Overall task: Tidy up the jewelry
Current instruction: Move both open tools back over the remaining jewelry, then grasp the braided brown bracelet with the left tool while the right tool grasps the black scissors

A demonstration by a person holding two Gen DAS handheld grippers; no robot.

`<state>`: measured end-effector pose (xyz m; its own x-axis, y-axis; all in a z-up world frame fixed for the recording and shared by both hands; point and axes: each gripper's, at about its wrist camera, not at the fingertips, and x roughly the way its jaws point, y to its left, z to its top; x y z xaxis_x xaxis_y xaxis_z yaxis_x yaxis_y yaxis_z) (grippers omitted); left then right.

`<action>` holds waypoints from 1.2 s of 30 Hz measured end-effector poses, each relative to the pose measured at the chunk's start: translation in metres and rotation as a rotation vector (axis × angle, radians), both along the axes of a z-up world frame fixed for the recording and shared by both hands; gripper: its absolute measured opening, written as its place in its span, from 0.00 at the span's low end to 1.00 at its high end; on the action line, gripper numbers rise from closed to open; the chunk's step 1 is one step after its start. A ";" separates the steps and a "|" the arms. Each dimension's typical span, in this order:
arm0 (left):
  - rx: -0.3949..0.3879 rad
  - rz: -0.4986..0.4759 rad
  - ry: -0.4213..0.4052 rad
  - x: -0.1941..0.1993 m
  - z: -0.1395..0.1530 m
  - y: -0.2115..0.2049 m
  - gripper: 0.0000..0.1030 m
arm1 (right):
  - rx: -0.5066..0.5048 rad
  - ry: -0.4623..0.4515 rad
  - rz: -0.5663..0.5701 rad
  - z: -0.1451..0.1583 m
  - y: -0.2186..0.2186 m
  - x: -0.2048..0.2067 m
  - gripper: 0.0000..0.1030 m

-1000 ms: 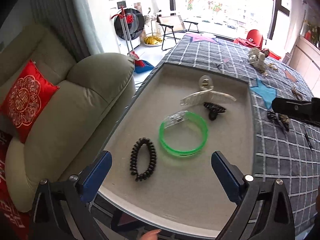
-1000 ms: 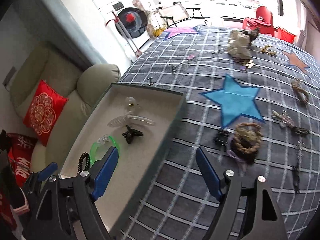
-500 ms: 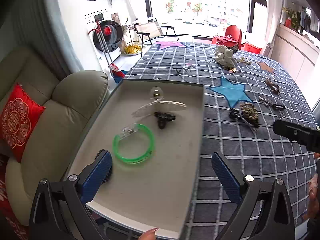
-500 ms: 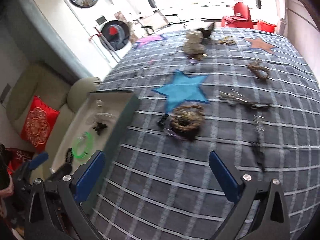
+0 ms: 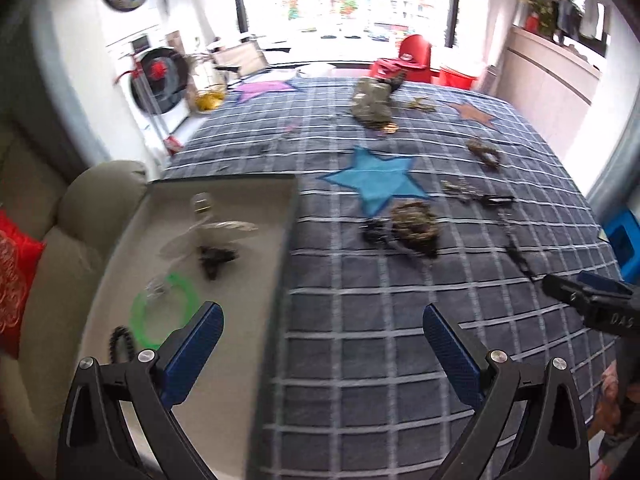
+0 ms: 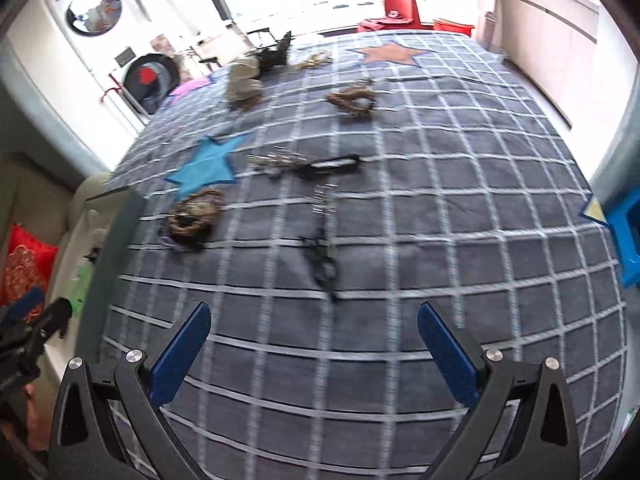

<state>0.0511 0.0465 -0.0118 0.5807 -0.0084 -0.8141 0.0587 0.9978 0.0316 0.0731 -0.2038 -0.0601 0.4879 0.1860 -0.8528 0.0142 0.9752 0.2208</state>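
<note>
A grey tray [image 5: 256,272] at the table's left edge holds a green bangle [image 5: 166,314], a black coil hair tie [image 5: 118,344], a small black claw clip [image 5: 216,258] and a clear claw clip [image 5: 212,228]. Loose jewelry lies on the checked cloth: a brown braided scrunchie [image 6: 196,212], a black clip [image 6: 322,262], a dark hairpin [image 6: 320,164] and a brown bracelet [image 6: 354,100]. My left gripper [image 5: 320,326] is open and empty above the tray's right edge. My right gripper [image 6: 314,324] is open and empty above the cloth, just short of the black clip.
A beige sofa [image 5: 48,216] with a red cushion [image 5: 16,276] stands left of the table. A blue stool [image 6: 628,236] is at the right. More trinkets [image 5: 372,100] lie at the table's far end. The right gripper shows in the left wrist view [image 5: 592,304].
Both grippers have swung to the right, away from the tray and over the checked cloth. The right gripper now faces the loose pieces. Both stayed open and empty.
</note>
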 end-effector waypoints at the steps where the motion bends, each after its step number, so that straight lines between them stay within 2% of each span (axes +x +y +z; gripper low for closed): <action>1: -0.011 -0.019 0.003 0.005 -0.001 -0.007 0.98 | -0.007 0.000 -0.003 -0.001 -0.003 -0.001 1.00; 12: -0.037 -0.133 0.052 0.065 -0.023 -0.048 0.98 | -0.060 -0.007 0.020 -0.011 -0.001 0.004 1.00; 18: -0.015 -0.176 0.083 0.093 -0.039 -0.064 0.98 | -0.095 -0.016 0.036 -0.015 0.007 0.010 1.00; 23: -0.008 -0.209 0.091 0.111 -0.049 -0.075 0.98 | -0.125 -0.019 0.046 -0.019 0.015 0.017 0.95; 26: -0.001 -0.218 0.100 0.122 -0.055 -0.080 0.98 | -0.139 -0.013 0.054 -0.022 0.019 0.021 0.85; 29: -0.001 -0.227 0.115 0.130 -0.061 -0.084 0.97 | -0.164 -0.018 0.062 -0.024 0.024 0.023 0.81; 31: 0.007 -0.238 0.128 0.133 -0.065 -0.087 0.85 | -0.176 -0.021 0.069 -0.024 0.026 0.024 0.79; 33: 0.013 -0.245 0.144 0.135 -0.069 -0.089 0.83 | -0.199 -0.025 0.078 -0.025 0.030 0.025 0.78; 36: -0.008 -0.262 0.145 0.135 -0.069 -0.091 0.71 | -0.232 -0.030 0.087 -0.026 0.035 0.026 0.76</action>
